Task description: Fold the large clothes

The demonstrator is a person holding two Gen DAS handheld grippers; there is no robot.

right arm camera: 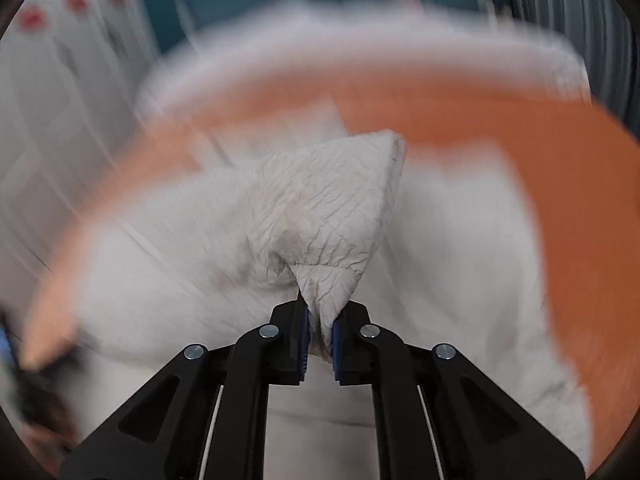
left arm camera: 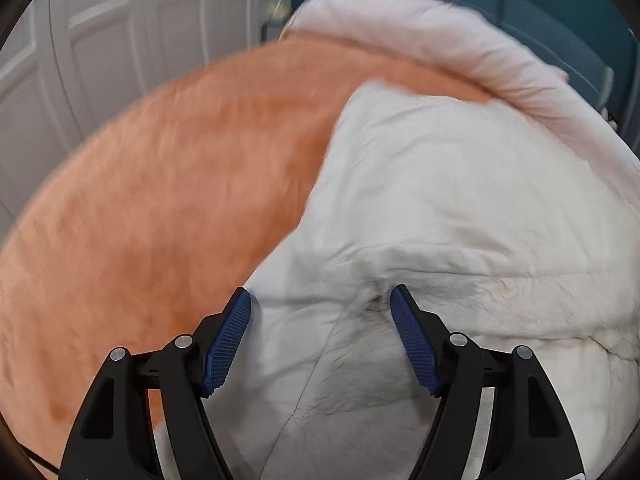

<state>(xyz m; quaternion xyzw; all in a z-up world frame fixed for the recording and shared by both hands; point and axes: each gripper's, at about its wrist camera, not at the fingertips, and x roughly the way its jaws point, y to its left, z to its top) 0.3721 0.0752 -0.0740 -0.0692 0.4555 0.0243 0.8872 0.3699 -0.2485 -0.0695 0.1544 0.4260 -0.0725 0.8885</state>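
Observation:
A large cream-white padded garment (left arm camera: 440,208) lies spread on an orange bed cover (left arm camera: 168,184). My left gripper (left arm camera: 320,300) is open just above the garment, its blue pads (left arm camera: 226,344) wide apart over a dimpled seam, holding nothing. My right gripper (right arm camera: 320,320) is shut on a wrinkled corner of the same garment (right arm camera: 332,208) and holds it lifted above the rest of the cloth. The right wrist view is motion-blurred around the held corner.
A pale pink rolled blanket (left arm camera: 460,40) lies along the far edge of the bed. White panelled doors (left arm camera: 100,32) stand to the left and a teal wall (left arm camera: 540,8) behind. The orange cover (right arm camera: 580,208) shows right of the garment.

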